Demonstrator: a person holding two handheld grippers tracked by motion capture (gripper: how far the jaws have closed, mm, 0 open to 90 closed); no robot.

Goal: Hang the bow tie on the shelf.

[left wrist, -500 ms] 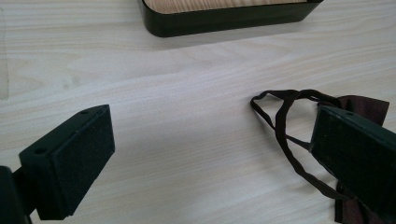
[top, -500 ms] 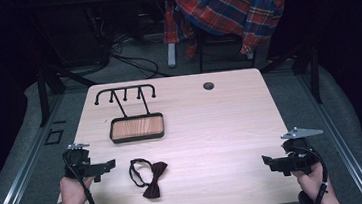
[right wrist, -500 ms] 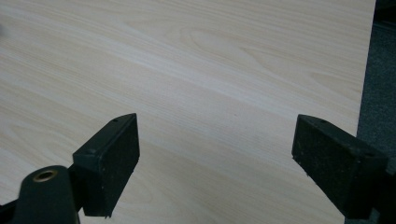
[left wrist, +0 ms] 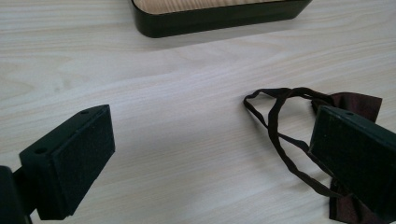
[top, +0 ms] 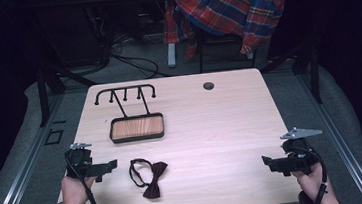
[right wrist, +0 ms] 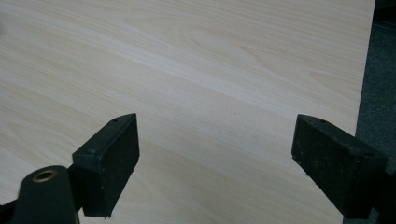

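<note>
Little differs from half a second ago. In the high view the left gripper [top: 108,165] sits slightly nearer the bow tie [top: 148,177], its jaw tips now just beside the strap loop, not touching it. The hand [top: 74,188] carrying it sits a touch farther in over the table [top: 211,124] edge. The right gripper [top: 269,163] sits marginally lower and nearer the table's near edge than before; the shift is slight and hard to judge. In its own view, the left gripper's jaws stand wide apart.
</note>
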